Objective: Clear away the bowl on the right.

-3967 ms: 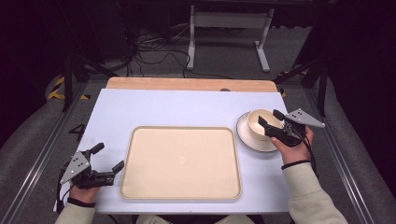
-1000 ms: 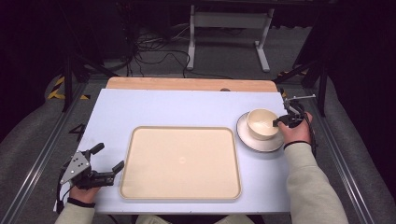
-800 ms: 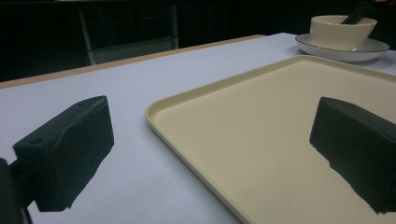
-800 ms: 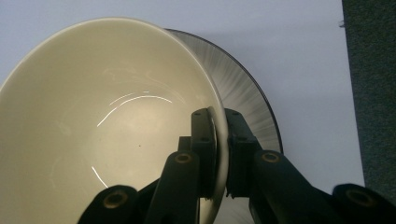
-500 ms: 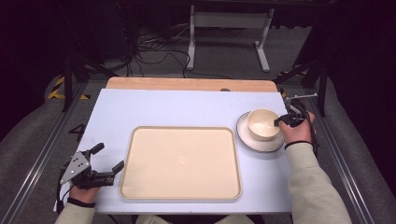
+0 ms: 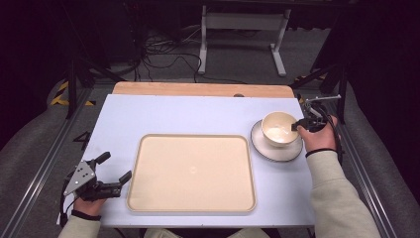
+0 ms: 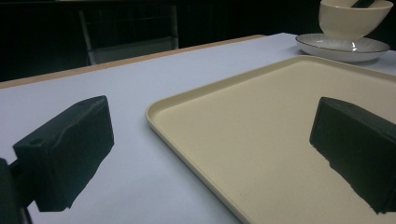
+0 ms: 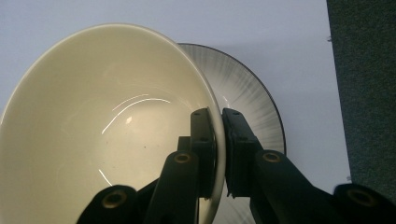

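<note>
Pinching the near wall of the cream bowl [image 8: 107, 126], the right claw [image 8: 218, 140] is clamped on its rim, one jaw inside, one outside, above the saucer [image 8: 252, 102]. Glazed ceramic: stiff, slick, breakable, probably weighty for an edge grip. Left claw [image 6: 111, 168] rests open on the surface [image 6: 198, 114], well away.

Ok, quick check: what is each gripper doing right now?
Left gripper: open, holding nothing, beside the tray.
Right gripper: shut on the bowl rim, over the saucer.
</note>
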Tool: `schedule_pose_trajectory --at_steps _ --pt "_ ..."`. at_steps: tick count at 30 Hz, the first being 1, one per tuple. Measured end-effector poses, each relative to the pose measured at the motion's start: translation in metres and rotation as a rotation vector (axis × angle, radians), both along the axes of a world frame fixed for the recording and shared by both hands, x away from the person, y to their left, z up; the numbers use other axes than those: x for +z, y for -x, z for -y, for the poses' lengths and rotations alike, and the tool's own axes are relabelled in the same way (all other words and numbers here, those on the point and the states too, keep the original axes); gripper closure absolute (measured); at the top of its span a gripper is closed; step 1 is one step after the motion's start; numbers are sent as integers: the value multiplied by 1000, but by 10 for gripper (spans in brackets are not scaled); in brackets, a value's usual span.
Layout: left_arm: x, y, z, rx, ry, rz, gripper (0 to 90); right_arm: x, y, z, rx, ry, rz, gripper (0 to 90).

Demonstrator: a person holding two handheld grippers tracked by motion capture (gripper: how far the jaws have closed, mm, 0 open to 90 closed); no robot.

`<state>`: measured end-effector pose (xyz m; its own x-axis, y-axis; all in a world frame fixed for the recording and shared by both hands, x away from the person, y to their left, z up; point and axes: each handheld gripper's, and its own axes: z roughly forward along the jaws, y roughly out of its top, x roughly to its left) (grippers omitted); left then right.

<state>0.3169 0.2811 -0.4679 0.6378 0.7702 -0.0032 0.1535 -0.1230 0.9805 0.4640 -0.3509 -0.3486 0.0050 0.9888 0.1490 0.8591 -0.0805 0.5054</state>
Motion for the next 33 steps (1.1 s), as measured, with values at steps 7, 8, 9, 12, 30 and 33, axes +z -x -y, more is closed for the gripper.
schedule_pose_trajectory --at_steps 7,8,9,12,30,33 --pt "0 0 0 0 0 0 3 8 4 -5 1 1 -2 842" --pt "0 0 0 0 0 0 3 9 5 -6 2 -2 -2 842" --pt "0 0 0 0 0 0 3 10 6 -7 3 -7 -3 842" --pt "0 0 0 0 -1 0 3 13 8 -11 14 -14 -12 842" --pt "0 0 0 0 1 1 3 20 16 -60 135 -37 -18 840" --pt "0 0 0 0 1 1 3 22 17 -69 150 -43 -15 840"
